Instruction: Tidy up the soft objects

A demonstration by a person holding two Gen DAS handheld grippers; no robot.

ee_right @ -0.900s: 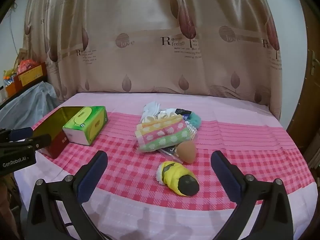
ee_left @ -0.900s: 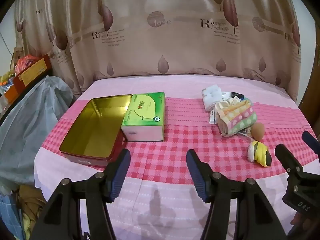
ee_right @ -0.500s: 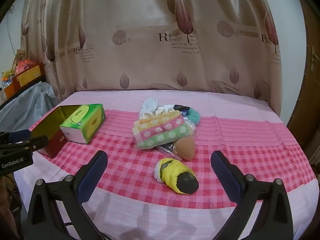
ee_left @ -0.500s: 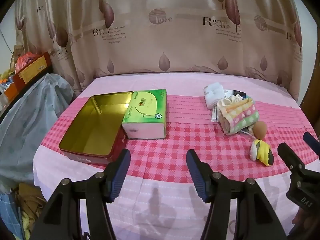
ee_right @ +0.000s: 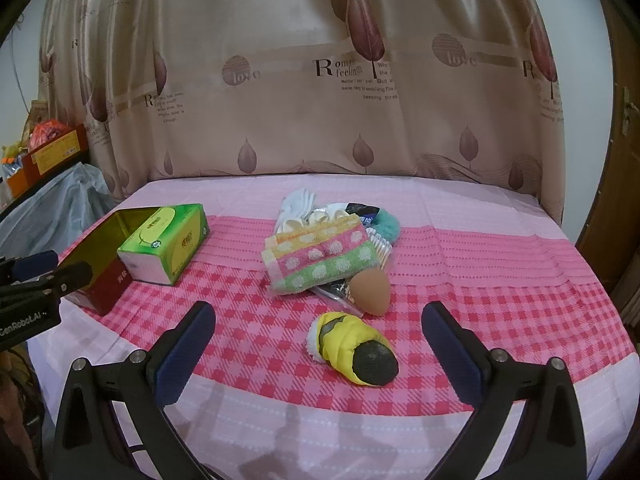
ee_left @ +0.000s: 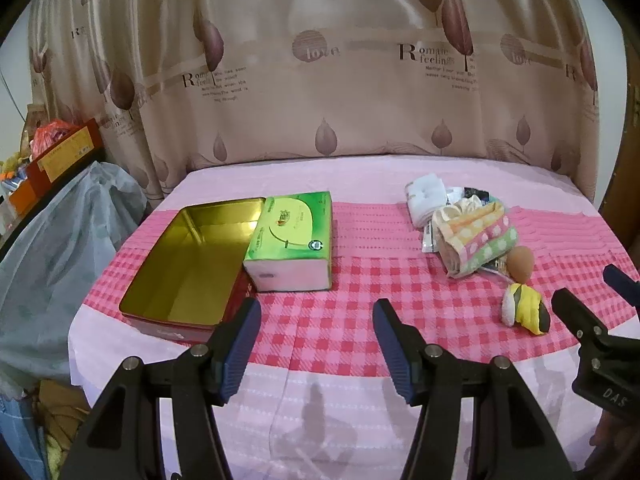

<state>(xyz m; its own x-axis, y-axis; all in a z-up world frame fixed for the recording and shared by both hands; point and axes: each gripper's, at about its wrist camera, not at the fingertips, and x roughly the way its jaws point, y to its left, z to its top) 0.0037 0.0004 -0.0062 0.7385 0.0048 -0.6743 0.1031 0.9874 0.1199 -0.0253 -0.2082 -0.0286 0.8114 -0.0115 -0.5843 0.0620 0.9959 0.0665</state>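
A yellow and black plush toy point(ee_right: 354, 354) lies on the checked tablecloth, just ahead of my right gripper point(ee_right: 318, 342), which is open and empty. Behind the toy sit a brown egg-shaped sponge point(ee_right: 371, 292) and a folded polka-dot towel point(ee_right: 320, 258), with white cloths point(ee_right: 298, 202) and a teal fluffy item point(ee_right: 387, 226) further back. In the left wrist view, my left gripper point(ee_left: 316, 338) hangs open and empty over the table's front. The open gold tin point(ee_left: 188, 264) and green tissue box point(ee_left: 292, 240) lie beyond it. The plush toy point(ee_left: 524, 308) and towel point(ee_left: 476, 240) are to its right.
A beige curtain point(ee_left: 320, 80) hangs behind the table point(ee_left: 320, 400). A grey plastic-covered heap point(ee_left: 52, 264) and orange boxes point(ee_left: 60, 152) stand at the left. A wooden door frame point(ee_right: 616, 184) is at the right. The table's front edge is near both grippers.
Both views have shifted slightly. The objects sit a little higher and further off in the left wrist view; in the right wrist view the plush toy sits a little lower and nearer. Nothing on the table has moved.
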